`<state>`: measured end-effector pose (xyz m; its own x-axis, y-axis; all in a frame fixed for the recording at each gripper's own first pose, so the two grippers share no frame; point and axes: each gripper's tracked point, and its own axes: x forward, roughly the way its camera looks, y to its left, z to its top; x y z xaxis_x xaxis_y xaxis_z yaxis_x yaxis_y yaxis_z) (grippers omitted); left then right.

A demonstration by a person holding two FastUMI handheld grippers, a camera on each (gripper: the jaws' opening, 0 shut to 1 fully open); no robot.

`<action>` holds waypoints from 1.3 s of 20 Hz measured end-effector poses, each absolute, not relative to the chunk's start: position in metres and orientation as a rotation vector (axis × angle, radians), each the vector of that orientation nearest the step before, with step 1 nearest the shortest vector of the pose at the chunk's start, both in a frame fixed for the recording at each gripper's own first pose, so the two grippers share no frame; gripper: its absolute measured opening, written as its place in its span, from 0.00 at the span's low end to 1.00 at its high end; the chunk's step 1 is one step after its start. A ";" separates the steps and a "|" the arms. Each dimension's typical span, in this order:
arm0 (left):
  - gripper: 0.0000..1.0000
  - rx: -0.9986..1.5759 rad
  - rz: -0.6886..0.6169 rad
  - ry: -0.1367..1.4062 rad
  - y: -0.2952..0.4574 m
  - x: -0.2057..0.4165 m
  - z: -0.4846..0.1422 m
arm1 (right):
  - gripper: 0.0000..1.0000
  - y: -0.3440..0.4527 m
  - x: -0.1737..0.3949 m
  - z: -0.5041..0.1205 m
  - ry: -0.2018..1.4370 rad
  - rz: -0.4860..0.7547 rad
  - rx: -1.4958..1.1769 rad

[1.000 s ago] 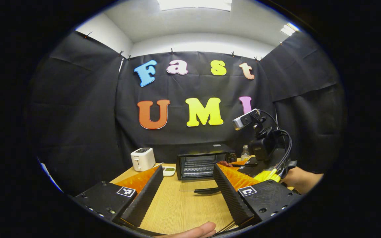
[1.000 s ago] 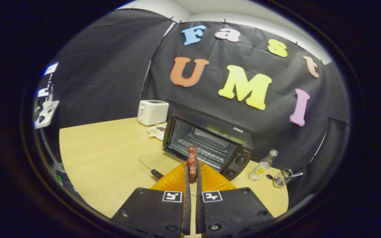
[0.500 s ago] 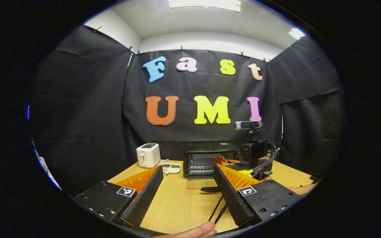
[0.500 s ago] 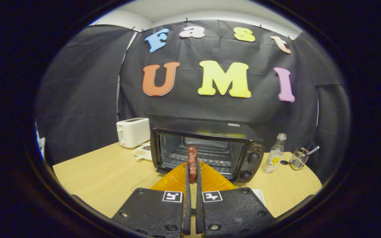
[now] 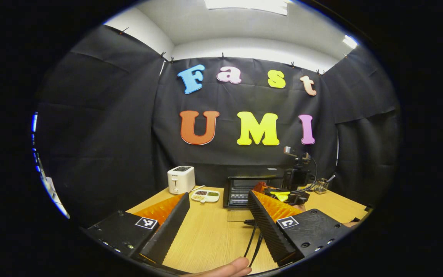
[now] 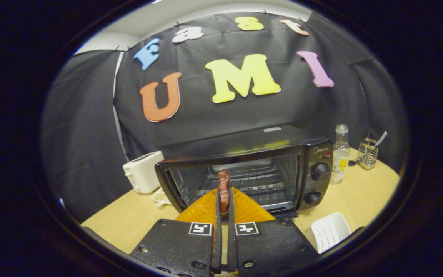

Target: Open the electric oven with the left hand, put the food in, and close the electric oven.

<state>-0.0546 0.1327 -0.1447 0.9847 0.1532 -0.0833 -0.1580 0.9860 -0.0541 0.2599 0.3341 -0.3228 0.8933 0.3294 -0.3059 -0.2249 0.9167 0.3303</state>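
The black electric oven [image 6: 317, 154] stands at the back of the wooden table with its glass door [image 5: 238, 215] folded down flat. My right gripper [image 6: 224, 197] is shut on a reddish-brown strip of food [image 6: 223, 179], held upright just in front of the oven's opening, level with the wire rack [image 6: 260, 181]. In the left gripper view the oven [image 5: 240, 188] is far off, and the right gripper [image 5: 279, 192] hovers at its mouth. My left gripper [image 5: 218, 195] is held back over the table, open, with nothing between its fingers.
A white toaster [image 6: 142, 177] and a small divided dish [image 5: 205, 196] sit left of the oven. On the oven's right stand a clear bottle [image 6: 340, 152] and a wire holder [image 6: 367, 154]. A white tray [image 6: 329, 231] lies near the front right. A person's fingertip [image 5: 225, 268] shows below.
The right gripper has swung round and moved closer to the oven's opening with the food. The left gripper has drawn back, so the oven looks smaller in its view.
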 end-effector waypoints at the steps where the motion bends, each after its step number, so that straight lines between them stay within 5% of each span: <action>1: 0.96 -0.060 0.176 0.072 0.140 -0.054 -0.144 | 0.09 0.335 0.269 -0.326 0.389 0.287 0.355; 9: 0.95 -0.086 0.205 0.090 0.157 -0.037 -0.160 | 0.10 0.337 0.330 -0.371 0.507 0.242 0.727; 20: 0.95 -0.075 0.175 0.121 0.150 -0.031 -0.180 | 0.19 0.320 0.335 -0.397 0.545 0.148 0.496; 26: 0.95 -0.072 0.197 0.166 0.153 -0.034 -0.194 | 0.72 0.304 0.324 -0.387 0.509 0.140 0.412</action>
<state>-0.0344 0.1533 -0.1937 0.9669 0.1889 -0.1713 -0.2007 0.9781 -0.0547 0.3239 0.3044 -0.3874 0.8657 0.2310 -0.4441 -0.0291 0.9088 0.4161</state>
